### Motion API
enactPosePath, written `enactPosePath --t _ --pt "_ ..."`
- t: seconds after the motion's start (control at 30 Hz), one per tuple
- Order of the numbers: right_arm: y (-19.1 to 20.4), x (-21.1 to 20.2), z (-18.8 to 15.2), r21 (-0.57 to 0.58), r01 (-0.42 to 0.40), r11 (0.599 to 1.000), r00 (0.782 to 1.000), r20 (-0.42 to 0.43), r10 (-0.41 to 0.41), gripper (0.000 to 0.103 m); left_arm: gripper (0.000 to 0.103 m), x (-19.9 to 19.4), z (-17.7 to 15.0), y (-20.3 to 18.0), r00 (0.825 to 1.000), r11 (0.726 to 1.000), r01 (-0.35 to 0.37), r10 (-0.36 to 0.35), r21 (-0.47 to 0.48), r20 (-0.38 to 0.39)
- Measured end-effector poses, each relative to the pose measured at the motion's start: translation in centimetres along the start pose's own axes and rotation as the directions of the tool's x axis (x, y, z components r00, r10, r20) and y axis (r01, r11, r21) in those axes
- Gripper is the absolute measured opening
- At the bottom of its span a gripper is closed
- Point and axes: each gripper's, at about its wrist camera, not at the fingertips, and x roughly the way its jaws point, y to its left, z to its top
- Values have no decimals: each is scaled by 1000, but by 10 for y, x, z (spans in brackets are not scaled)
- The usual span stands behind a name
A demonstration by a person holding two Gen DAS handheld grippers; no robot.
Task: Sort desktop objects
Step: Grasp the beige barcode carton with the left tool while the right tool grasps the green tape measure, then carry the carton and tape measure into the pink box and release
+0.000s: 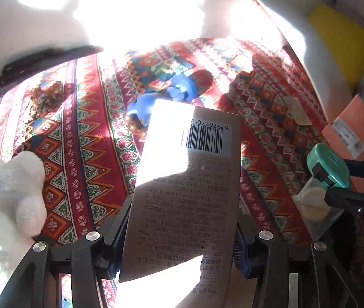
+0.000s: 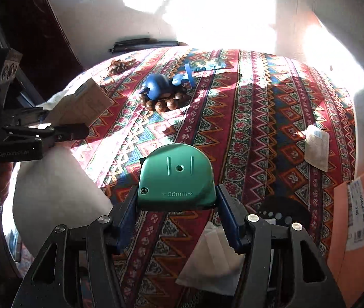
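The left claw (image 1: pixel 182 231) is clamped on a tall brown carton (image 1: pixel 184 192), its blue pads pressing the two narrow sides low down, so most of the box stands out ahead of the fingers. The right claw (image 2: pixel 176 202) grips a green tape measure (image 2: pixel 176 177) by its flat base edge, one pad on either side.

Both things look lifted off the patterned cloth (image 2: pixel 258 128), so the step in hand is probably carrying each to its own pile. To do it well, keep both grips firm and the hands apart: the carton is held near one end and could swing or slip if tipped fast, so it should go down bottom edge first. The tape measure is smooth and rounded; lower it flat before the pads let go, or it may roll.

The carton is plain brown card with small print and a barcode near the far end, half washed out by sun. The tape measure has a teal shell with a screw and moulded lettering. Ahead of both claws, well apart, lie a blue toy (image 2: pixel 156 86) and a ring of wooden beads (image 2: pixel 166 104).
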Motion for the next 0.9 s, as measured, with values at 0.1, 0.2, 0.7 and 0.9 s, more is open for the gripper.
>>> enactPosePath --t 0.1,0.2,0.7,0.9 --pt "-7 -50 -14 75 -50 996 994 104 42 61 55 -34 -2 -31 998 1000 20 -21 6 57" --pt "-10 -91 -24 105 -68 992 979 200 46 61 55 -63 -3 -71 993 998 42 -46 35 110" --pt "-124 -304 -97 317 53 947 806 546 -228 61 55 -78 48 -353 938 911 273 -323 309 125" --pt "-205 -343 -135 467 74 881 778 526 -344 61 69 -21 65 -443 953 901 264 -299 344 54"
